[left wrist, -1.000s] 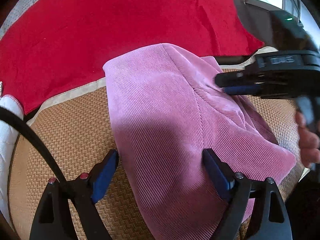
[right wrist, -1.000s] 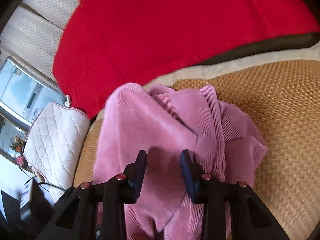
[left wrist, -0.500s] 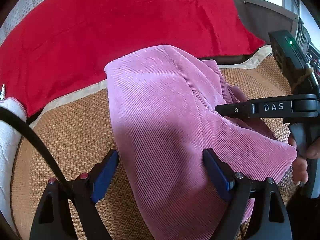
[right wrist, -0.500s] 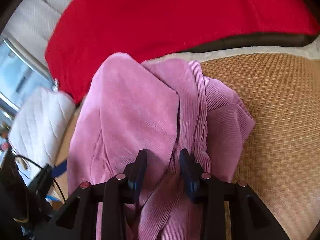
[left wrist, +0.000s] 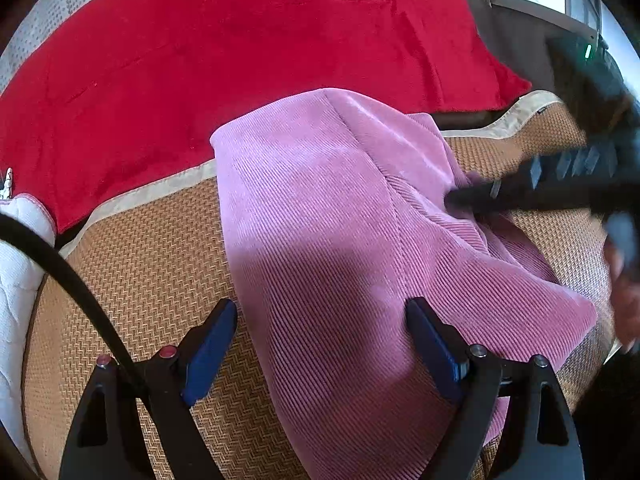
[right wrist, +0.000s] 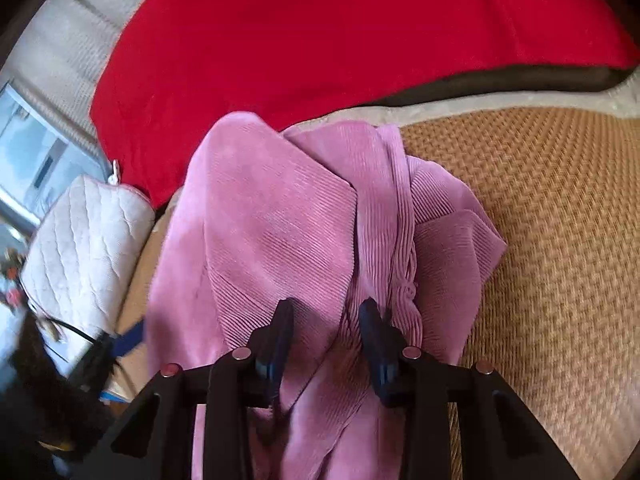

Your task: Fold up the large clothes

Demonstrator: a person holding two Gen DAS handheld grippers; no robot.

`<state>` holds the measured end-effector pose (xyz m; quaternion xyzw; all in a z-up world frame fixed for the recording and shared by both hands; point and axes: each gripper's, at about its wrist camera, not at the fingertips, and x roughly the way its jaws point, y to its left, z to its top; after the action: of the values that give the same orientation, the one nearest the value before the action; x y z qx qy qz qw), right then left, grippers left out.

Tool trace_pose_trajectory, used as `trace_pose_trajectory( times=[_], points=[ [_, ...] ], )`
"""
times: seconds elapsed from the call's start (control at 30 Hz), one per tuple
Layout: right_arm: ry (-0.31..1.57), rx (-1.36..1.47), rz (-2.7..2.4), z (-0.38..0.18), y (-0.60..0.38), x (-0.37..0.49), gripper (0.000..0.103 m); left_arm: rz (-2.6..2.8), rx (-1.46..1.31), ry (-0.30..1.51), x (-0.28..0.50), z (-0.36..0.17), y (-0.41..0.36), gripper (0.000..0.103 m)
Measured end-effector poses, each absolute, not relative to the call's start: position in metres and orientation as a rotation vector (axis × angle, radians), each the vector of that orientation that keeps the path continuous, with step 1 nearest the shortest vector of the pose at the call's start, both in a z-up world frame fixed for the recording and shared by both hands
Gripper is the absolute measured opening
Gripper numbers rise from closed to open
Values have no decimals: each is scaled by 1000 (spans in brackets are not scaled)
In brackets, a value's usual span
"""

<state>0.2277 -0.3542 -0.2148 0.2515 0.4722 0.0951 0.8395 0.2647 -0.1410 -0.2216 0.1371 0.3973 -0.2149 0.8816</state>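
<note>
Lying folded on the woven mat [left wrist: 152, 264], the pink garment [left wrist: 320, 216] borders a red blanket [left wrist: 240, 40]. Left tool [left wrist: 320, 344] gapes wide over it. Right tool [right wrist: 326, 336] stands narrowly parted, cloth between its fingers.

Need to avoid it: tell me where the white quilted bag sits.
Right wrist view: white quilted bag at the left edge, beside the pink garment, below the red blanket.

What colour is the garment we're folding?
Pink, with fine ribbing; the garment shows best in the left wrist view.
</note>
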Motion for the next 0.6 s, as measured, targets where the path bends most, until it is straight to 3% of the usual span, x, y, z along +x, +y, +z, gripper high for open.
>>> trace_pose_trajectory(
  times=[0.23, 0.43, 0.6],
  points=[
    [861, 486, 280, -162, -351, 255, 40, -454, 288, 830, 266, -222, -142, 88],
    [1069, 476, 210, -225, -345, 316, 38, -465, 284, 827, 268, -223, -142, 88],
    [1044, 546, 235, -242, -355, 316, 37, -469, 293, 826, 270, -224, -143, 88]
  ],
)
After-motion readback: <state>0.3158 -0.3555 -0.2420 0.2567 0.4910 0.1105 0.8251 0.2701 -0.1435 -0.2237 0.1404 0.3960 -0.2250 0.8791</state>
